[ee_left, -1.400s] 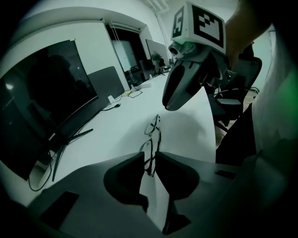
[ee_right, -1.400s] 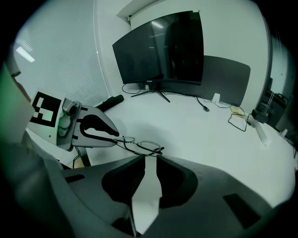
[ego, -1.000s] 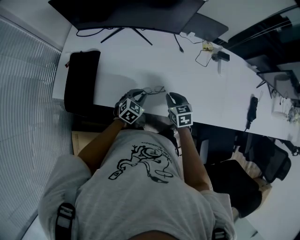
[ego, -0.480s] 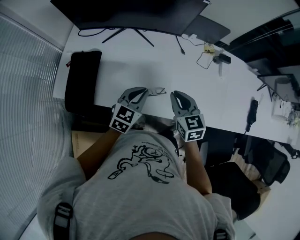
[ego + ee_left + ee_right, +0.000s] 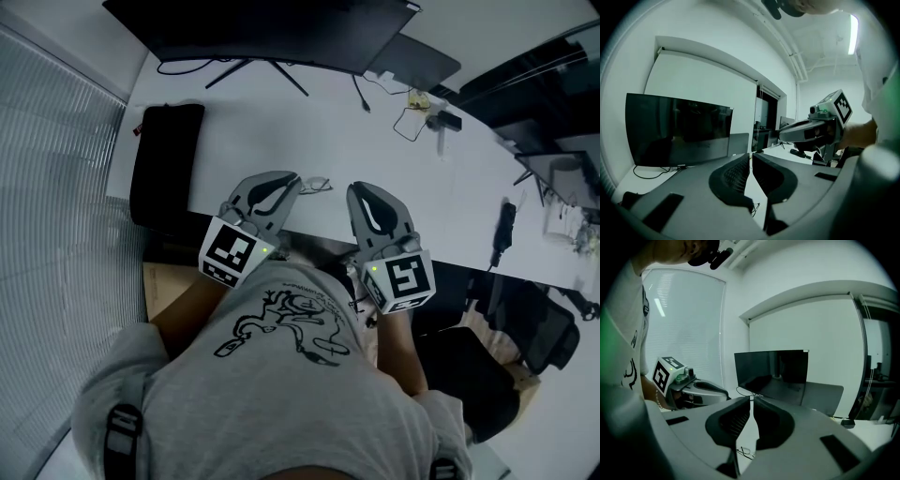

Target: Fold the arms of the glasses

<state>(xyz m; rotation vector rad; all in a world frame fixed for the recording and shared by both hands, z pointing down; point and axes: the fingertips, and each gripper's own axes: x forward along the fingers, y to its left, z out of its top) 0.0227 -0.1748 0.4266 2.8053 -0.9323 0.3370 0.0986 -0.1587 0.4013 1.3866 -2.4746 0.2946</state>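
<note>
- Because the glasses [image 5: 315, 184] lie on the white table [image 5: 281, 122] close to its near edge, a careless nudge toward the person could, I judge, slide them off. They look light, and nothing stands between them and that edge.
- The left hand-held gripper [image 5: 289, 178] is held off the table. In its own view [image 5: 751, 155] the jaws have just been closing and stand with only a thin slit between them, which is empty. The glasses [image 5: 754, 206] show through the gap on the table below, apart from the pads.
- The right hand-held gripper [image 5: 360, 191] is in the same state. Its own view [image 5: 752, 398] shows jaws that have just been closing, now nearly together and holding nothing. The glasses [image 5: 744, 452] are a thin wire shape on the table underneath.
- With both pairs of jaws this narrow, neither could straddle a frame or an arm. If they came down like this, the tips would likely press on a lens or the wire, which could bend a hinge, scratch the glass or skid the frame away. They would need to spread first.
- The glasses are the smallest thing here. In the head view they sit between the two gripper tips, nearer the left one. They are too small and dim to tell whether the arms are folded or spread, so the task could be misjudged as done, or an already folded arm could be forced.
</note>
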